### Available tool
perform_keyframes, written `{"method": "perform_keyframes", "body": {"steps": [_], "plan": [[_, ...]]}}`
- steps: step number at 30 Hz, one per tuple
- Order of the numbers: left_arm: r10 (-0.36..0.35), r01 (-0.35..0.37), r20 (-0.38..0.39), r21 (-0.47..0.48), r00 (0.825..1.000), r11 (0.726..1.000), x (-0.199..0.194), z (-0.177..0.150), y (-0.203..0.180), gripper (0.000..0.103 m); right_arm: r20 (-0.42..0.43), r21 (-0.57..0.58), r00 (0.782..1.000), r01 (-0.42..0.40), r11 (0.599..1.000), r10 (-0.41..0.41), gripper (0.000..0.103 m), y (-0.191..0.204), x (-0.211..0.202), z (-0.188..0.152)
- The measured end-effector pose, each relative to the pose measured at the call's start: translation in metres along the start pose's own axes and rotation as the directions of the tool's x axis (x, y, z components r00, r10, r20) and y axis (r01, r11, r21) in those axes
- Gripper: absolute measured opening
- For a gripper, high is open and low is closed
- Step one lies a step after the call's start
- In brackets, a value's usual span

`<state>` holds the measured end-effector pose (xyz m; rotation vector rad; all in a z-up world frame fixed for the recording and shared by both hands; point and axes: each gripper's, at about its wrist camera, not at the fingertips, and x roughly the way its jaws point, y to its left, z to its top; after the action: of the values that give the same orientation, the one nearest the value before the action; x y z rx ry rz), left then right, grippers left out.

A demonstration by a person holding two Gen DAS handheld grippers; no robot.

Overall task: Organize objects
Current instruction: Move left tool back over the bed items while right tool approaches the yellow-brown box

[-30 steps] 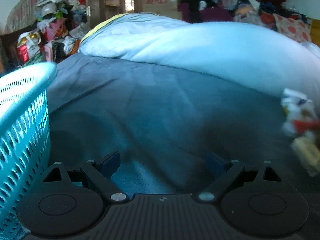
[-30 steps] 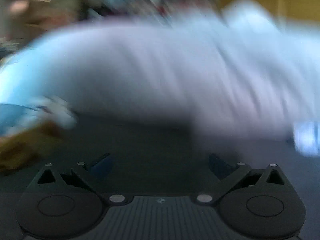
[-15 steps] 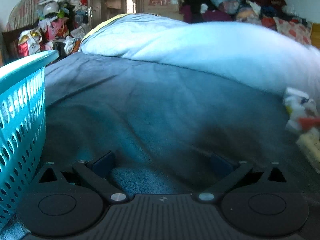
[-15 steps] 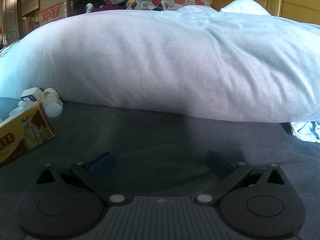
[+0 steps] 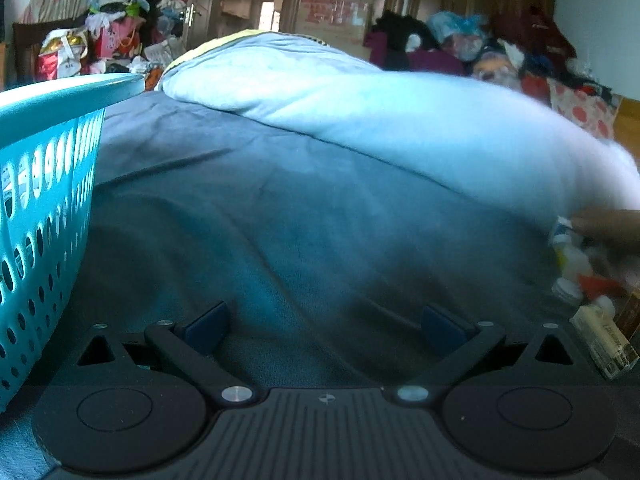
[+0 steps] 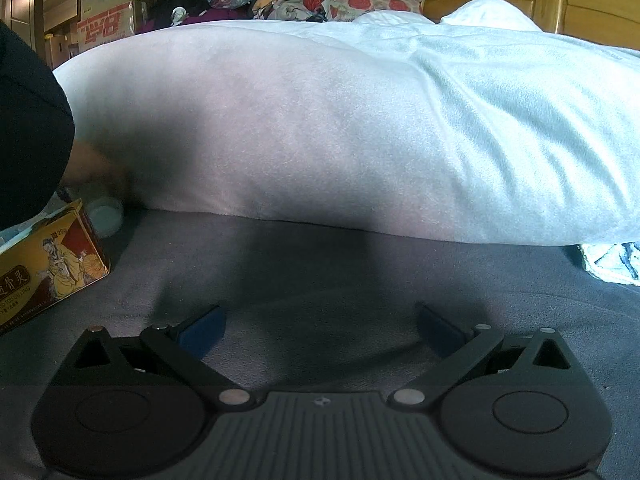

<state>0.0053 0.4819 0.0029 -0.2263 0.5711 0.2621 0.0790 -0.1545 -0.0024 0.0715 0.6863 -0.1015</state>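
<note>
Beside the left claw (image 5: 326, 322), hard on its left, stands a turquoise basket (image 5: 44, 184); what it holds cannot be told, since only its perforated wall and rim show. Both claws rest low on the dark bedsheet (image 5: 280, 220) with their jaws spread wide and nothing between them; the right claw (image 6: 320, 326) likewise faces bare sheet and the big white pillow (image 6: 360, 132) ahead.

By my reading, the sorting has hardly begun. A loose cluster of small items (image 5: 580, 276) — white bottles, something red, a pale box — lies well off to the right of the left claw, near the pillow's foot, blurred at the picture's edge. A bare hand (image 5: 608, 226) reaches in among them there. From the right claw the same heap sits far to its left: a yellow printed box (image 6: 48, 264) nearest, with a round white container (image 6: 105, 218) just behind it, and a dark sleeve (image 6: 28, 132) above.

Neither claw touches any item, so everything visible is left to gather, presumably into the basket.
</note>
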Motion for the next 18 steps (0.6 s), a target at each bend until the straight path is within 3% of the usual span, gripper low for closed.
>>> {"method": "perform_keyframes", "body": {"steps": [18], "plan": [[-0.008,0.008,0.000,-0.021,1.000,1.000,0.0025,0.0017,-0.0016,0.103,-0.001,0.000,1.000,0.001,1.000,-0.001,0.103,0.0010,0.0009,0.0008]]}}
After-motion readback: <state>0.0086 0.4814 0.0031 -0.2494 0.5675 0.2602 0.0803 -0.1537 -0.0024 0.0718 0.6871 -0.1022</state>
